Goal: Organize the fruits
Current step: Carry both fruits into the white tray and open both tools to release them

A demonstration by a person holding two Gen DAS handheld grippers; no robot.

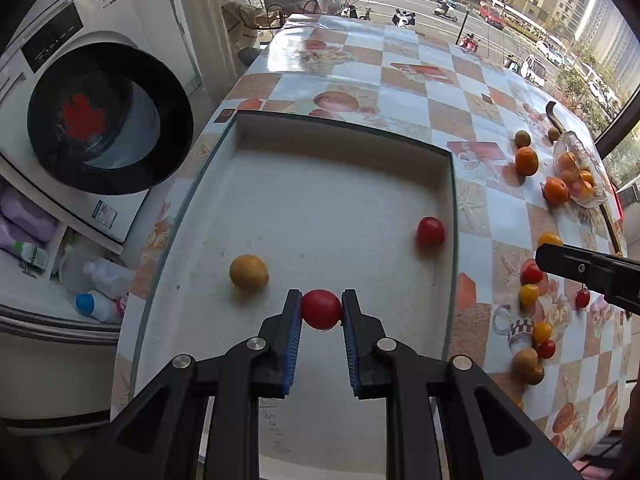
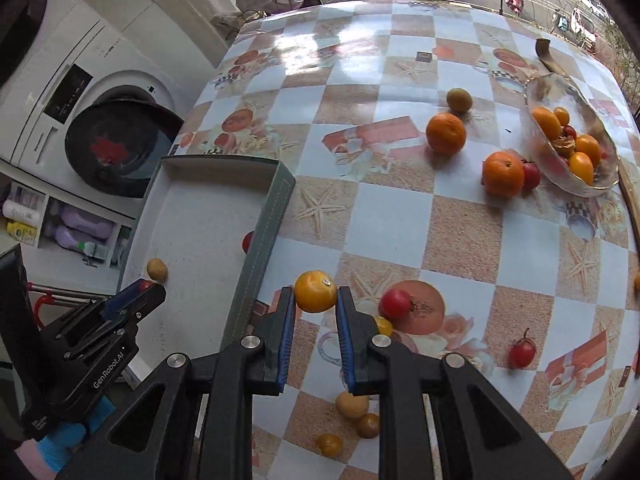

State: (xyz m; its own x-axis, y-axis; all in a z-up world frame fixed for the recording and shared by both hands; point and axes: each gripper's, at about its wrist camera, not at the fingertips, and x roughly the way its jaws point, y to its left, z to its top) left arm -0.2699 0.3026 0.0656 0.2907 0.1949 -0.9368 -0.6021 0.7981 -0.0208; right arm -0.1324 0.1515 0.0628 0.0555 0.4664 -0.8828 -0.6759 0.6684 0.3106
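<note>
Tablecloth (image 2: 392, 208) is a pale blue and sandy tan checker with starfish and cup prints. Tray (image 1: 340, 208) is speckled white inside, grey-green outside. Grippers are black with blue pads (image 1: 294, 344). Fruits: red tomato (image 1: 321, 309), yellow tomato (image 2: 316, 291), deep orange tangerines (image 2: 446, 133).

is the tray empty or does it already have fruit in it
Not empty. The tray holds a yellow fruit and a red tomato; the left gripper grips another red tomato above it.
</note>
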